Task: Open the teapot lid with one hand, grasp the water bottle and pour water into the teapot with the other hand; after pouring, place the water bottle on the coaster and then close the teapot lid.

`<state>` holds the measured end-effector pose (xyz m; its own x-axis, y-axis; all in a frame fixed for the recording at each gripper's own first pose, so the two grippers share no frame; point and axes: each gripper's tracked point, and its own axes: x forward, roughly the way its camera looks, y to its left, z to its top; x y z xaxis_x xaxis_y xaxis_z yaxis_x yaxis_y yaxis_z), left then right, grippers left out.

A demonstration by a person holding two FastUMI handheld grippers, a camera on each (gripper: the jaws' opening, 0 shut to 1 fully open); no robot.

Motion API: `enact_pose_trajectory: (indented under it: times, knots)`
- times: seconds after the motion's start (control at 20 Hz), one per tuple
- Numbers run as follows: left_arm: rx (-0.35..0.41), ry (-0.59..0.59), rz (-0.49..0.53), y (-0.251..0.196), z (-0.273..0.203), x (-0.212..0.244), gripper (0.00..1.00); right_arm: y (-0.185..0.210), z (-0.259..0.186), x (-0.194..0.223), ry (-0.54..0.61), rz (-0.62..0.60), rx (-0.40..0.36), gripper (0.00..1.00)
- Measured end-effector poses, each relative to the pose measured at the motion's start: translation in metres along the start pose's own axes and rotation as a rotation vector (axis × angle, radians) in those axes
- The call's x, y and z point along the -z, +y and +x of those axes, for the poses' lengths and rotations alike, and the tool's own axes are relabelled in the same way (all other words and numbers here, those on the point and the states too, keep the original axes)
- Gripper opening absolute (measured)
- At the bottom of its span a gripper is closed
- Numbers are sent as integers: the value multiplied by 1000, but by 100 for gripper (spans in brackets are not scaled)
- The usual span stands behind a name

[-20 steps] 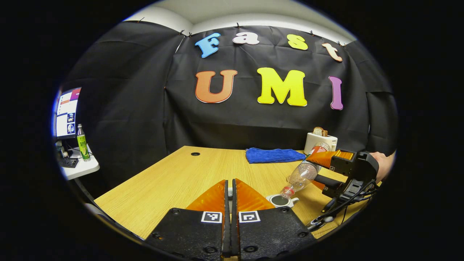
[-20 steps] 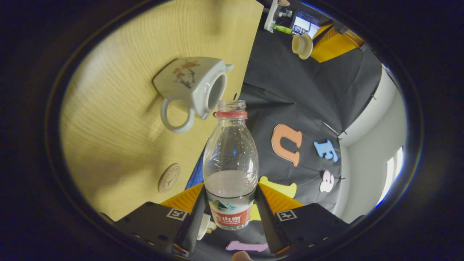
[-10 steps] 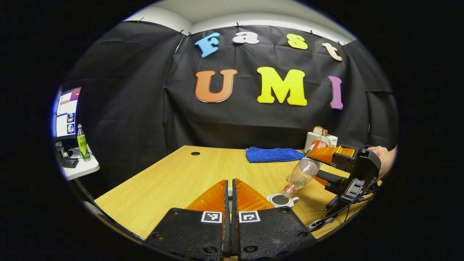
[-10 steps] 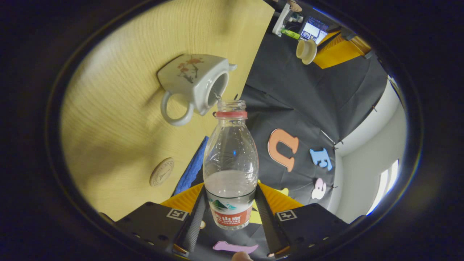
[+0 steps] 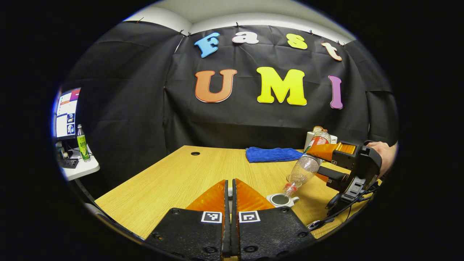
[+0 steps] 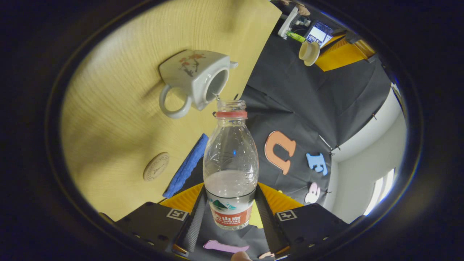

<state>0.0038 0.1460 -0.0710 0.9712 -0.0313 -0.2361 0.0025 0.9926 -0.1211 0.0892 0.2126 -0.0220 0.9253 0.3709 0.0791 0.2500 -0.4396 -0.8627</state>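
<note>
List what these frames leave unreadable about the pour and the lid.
- Water level in the teapot: right gripper view shows a dark opening only.
- What the left gripper pinches: its own fingers hide it in the left gripper view; the lid shows small in the right gripper view.
- Stream from the water bottle: too thin to confirm.
</note>
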Motion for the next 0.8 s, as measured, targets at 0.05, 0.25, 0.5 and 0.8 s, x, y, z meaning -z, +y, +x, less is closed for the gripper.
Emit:
enact_pose_trajectory:
  times: [0.05, 0.25, 0.5, 0.8]
  knots:
    - [0, -1, 0, -1, 0, 0, 3, -1, 1, -1, -2, -6, 3, 74]
    - [-5, -5, -3, 1, 0, -1, 3, -5, 1, -1, -6, -23, 15, 73]
    - [-7, -4, -6, 3, 1, -1, 3, -10, 0, -4, -16, -61, 28, 72]
    - [-7, -10, -3, 4, -1, -3, 3, -16, 3, -9, -25, -66, 43, 72]
